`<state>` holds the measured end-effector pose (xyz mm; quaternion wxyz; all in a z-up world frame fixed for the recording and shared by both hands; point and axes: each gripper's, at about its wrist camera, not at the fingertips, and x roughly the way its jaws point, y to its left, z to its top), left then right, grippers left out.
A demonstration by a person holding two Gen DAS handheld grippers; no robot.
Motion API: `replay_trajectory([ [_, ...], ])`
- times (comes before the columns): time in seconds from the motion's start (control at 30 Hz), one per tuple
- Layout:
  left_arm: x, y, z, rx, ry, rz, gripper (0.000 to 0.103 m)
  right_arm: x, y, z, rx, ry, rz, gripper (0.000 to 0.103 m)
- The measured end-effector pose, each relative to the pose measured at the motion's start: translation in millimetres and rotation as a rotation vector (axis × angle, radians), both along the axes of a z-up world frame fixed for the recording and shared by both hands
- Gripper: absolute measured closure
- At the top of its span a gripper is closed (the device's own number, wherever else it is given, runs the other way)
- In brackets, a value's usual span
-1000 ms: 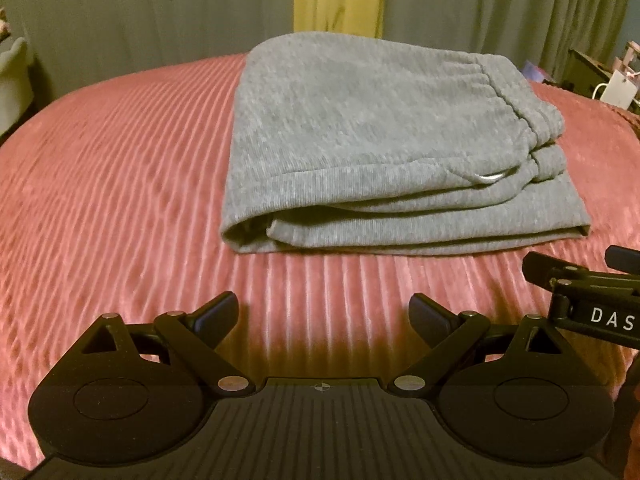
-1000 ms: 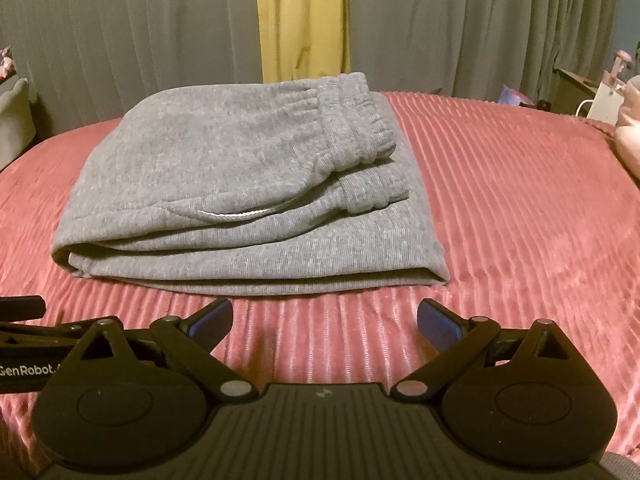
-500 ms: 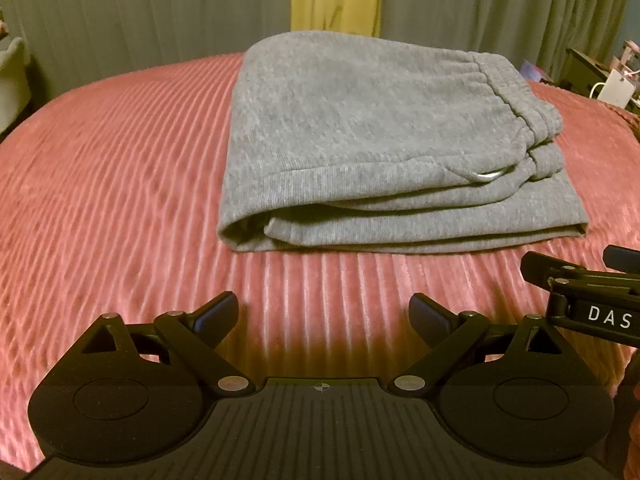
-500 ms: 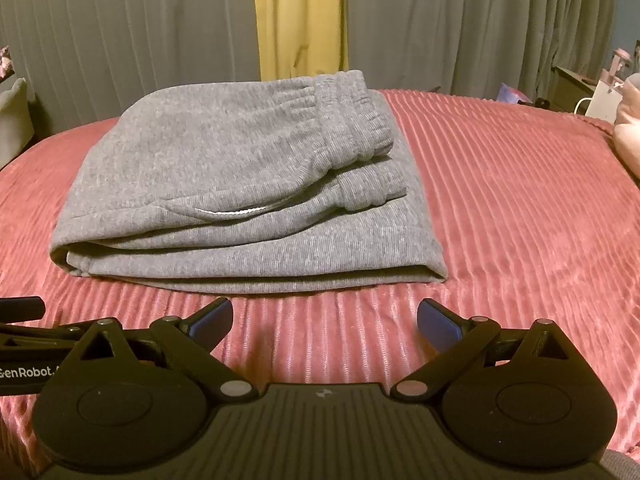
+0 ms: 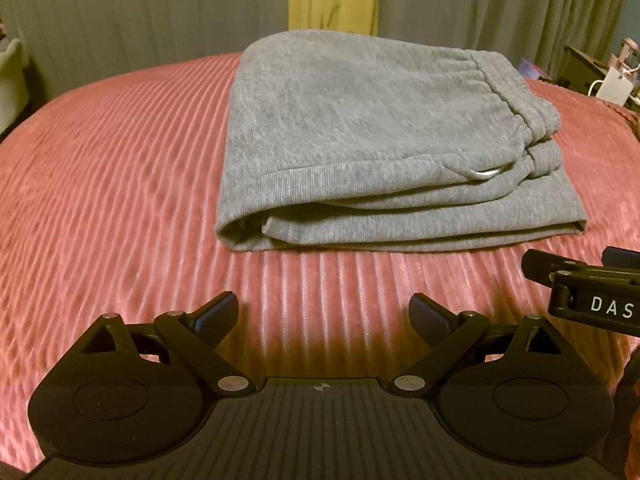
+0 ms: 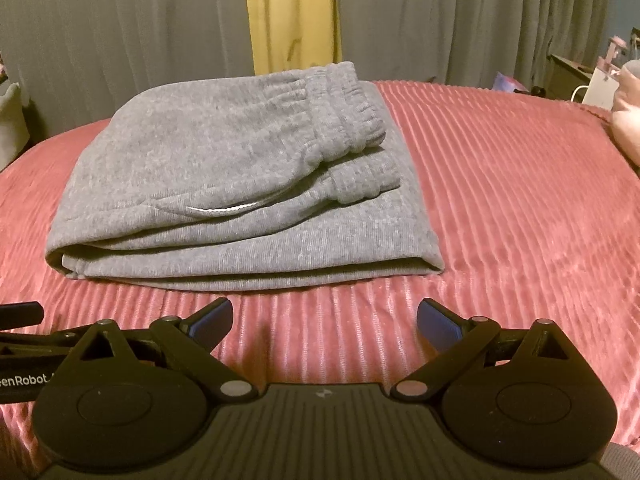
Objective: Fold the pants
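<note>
The grey sweatpants [image 5: 360, 132] lie folded in a thick stack on the pink ribbed bedspread [image 5: 100, 184], elastic waistband on top at the right. They also show in the right wrist view [image 6: 224, 184]. My left gripper [image 5: 323, 316] is open and empty, a short way in front of the stack's near edge. My right gripper [image 6: 325, 322] is open and empty, also in front of the near edge. Each gripper shows at the edge of the other's view: the right one [image 5: 584, 292], the left one [image 6: 24, 336].
Grey curtains [image 6: 120, 40] with a yellow strip [image 6: 292, 12] hang behind the bed. A side table with small items [image 5: 600, 76] stands at the far right. A pale pink object [image 6: 626, 120] lies at the bed's right edge. A light cushion [image 5: 12, 76] sits at far left.
Both grippers have drawn back and tilted slightly, so the folded pants sit a little farther off in the right wrist view. The pants have not moved. Both grippers stay open.
</note>
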<state>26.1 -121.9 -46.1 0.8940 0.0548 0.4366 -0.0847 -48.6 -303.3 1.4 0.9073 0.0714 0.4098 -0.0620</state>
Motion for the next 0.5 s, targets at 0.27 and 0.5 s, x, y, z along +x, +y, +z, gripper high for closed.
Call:
replay_trajectory([
  [0.27, 0.0, 0.2, -1.1, -0.005, 0.004, -0.004, 0.006, -0.2, -0.2, 0.5, 0.000, -0.002, 0.001, 0.004],
  [0.5, 0.1, -1.0, -1.8, -0.002, 0.003, -0.005, 0.006, -0.8, -0.5, 0.9, -0.004, -0.003, 0.001, 0.004],
])
